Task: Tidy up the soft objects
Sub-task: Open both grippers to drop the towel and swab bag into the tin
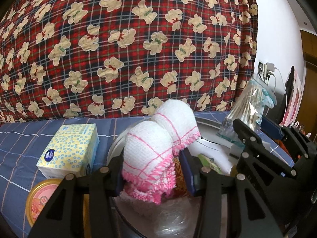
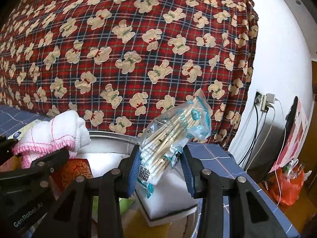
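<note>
Fingers on my left gripper (image 1: 152,176) are clamped on a rolled white cloth (image 1: 158,138) with pink stitched edges; the roll sticks up and forward out of the grip, above the metal basin (image 1: 116,140). Right gripper (image 2: 160,170) fingers are closed on a clear bag of cotton swabs (image 2: 174,132), pinched near its lower end, the bag tilting up and to the right, also over the basin (image 2: 111,134).

Inside the basin I see a white foam block (image 2: 170,194) directly under the swab bag, a red-and-gold patterned item (image 2: 75,170) left of the block, something green and something yellow lower down, and crinkled clear plastic (image 1: 174,218) at the near edge. Can't tell what the green and yellow items are.

Left of the basin, just beside its rim, sits a yellow tissue pack (image 1: 69,150) with blue dots, and nearer than that a round gold-rimmed tin (image 1: 39,200). Basin sits on a blue checked sheet (image 1: 19,138). Behind the basin rises a red plaid blanket (image 1: 126,45) with bear print. Right of the basin: wall socket (image 2: 261,99) with charger and cables, and an orange bag (image 2: 287,186) lower down.
</note>
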Available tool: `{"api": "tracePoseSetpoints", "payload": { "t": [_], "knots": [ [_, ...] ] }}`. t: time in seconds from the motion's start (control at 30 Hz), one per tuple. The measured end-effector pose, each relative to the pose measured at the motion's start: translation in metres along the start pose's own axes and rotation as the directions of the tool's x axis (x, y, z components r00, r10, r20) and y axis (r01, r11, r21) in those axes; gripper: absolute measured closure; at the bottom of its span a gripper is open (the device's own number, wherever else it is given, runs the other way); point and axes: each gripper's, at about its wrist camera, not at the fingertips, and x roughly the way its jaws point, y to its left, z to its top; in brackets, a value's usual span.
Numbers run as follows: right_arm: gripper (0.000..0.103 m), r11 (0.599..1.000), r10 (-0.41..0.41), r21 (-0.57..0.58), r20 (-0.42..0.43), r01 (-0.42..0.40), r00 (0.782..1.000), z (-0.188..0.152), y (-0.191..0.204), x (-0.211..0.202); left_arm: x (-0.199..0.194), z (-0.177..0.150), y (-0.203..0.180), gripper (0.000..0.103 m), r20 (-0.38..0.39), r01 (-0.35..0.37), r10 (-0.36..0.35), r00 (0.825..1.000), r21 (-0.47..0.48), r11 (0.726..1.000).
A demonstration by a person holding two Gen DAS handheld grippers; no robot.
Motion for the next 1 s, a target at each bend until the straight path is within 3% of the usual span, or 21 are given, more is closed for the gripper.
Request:
{"api": "tracePoseSetpoints", "payload": {
  "t": [0.33, 0.87, 1.0],
  "knots": [
    [0.060, 0.998, 0.047, -0.034, -0.039, -0.048, 0.998, 0.003, 0.006, 0.008, 0.004, -0.002, 0.003, 0.056, -0.025, 0.003, -0.003, 1.000, 0.006, 1.000],
    [0.059, 0.986, 0.168, 0.028, -0.101, -0.166, 0.981, 0.004, 0.003, 0.020, 0.011, -0.005, -0.001, 0.057, -0.048, 0.004, -0.004, 0.999, 0.012, 1.000],
    [0.052, 0.976, 0.210, 0.069, -0.083, -0.204, 0.974, 0.002, -0.004, 0.020, 0.010, -0.004, 0.000, 0.041, -0.042, -0.025, 0.026, 0.999, 0.012, 1.000]
  ]
}}
